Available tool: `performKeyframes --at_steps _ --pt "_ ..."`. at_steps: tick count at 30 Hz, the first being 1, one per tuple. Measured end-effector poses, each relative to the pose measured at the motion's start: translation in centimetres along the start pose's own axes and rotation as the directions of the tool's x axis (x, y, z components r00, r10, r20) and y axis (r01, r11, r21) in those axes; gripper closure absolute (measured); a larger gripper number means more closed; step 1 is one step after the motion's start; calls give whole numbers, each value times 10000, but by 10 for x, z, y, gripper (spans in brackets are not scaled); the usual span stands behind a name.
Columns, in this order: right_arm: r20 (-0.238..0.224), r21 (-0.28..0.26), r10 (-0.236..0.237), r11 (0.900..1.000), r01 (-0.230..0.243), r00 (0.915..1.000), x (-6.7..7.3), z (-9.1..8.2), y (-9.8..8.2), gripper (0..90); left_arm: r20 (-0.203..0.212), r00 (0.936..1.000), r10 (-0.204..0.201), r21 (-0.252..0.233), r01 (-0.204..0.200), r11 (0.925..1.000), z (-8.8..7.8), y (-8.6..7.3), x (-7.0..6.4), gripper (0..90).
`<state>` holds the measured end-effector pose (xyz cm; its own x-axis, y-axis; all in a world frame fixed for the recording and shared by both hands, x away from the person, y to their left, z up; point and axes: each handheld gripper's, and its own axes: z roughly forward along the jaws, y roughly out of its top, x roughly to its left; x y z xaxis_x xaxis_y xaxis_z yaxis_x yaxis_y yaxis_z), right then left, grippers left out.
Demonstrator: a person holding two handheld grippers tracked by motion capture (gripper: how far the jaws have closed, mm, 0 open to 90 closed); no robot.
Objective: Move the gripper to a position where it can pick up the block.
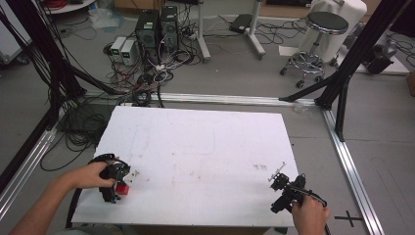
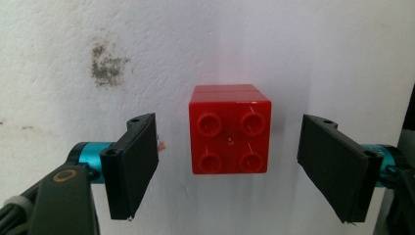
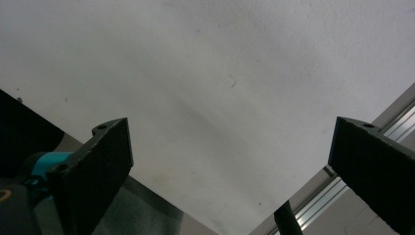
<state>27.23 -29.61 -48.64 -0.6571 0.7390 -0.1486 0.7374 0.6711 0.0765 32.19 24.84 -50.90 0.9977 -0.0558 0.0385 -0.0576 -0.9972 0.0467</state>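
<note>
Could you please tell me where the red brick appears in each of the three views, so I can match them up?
High view: red brick at the table's near-left, under the left gripper.
Left gripper view: brick centred between the open jaws, studs facing the camera.
Right gripper view: not in it.
Shared landmark: the white table.

brick (image 2: 230, 129) on table (image 1: 205, 147), near left edge

red brick (image 1: 122, 189) half hidden by left tongs (image 1: 115, 192), right forearm cropped
</note>
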Motion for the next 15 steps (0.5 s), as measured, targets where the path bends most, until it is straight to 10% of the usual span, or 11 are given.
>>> performKeyframes --at_steps 15 --pt "36 -32 7 10000 -7 10000 1 0 1 19 128 9999 5 -70 -4 10000 2 -2 0 235"
